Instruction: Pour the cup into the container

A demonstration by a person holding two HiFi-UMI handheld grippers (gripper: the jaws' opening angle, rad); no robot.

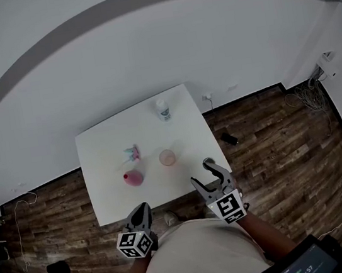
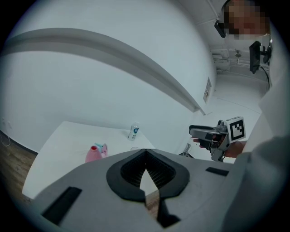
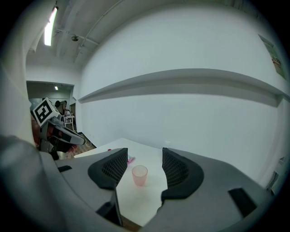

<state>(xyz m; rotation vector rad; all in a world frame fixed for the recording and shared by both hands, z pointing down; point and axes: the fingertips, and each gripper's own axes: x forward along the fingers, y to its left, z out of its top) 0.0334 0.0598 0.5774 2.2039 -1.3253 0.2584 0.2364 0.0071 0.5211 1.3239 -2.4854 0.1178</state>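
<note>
A translucent pink cup [image 1: 168,157] stands upright near the middle of the white table [image 1: 107,155]. In the right gripper view the cup [image 3: 139,175] shows between the jaws but farther off, untouched. My right gripper [image 1: 200,171] is open with nothing in it, over the table's near right corner [image 3: 144,155]. A pink container [image 1: 133,178] stands left of the cup, with a blue-and-pink piece at its far side; the left gripper view shows the container [image 2: 94,153] too. My left gripper [image 1: 140,212] is shut with nothing in it, held before the table's near edge [image 2: 145,152].
A white bottle [image 1: 163,109] stands at the table's far edge [image 2: 133,131]. White walls lie behind the table. On the wood floor are a small black object [image 1: 229,138] at the right, cables [image 1: 310,96] by the right wall and a dark object [image 1: 58,270] at the lower left.
</note>
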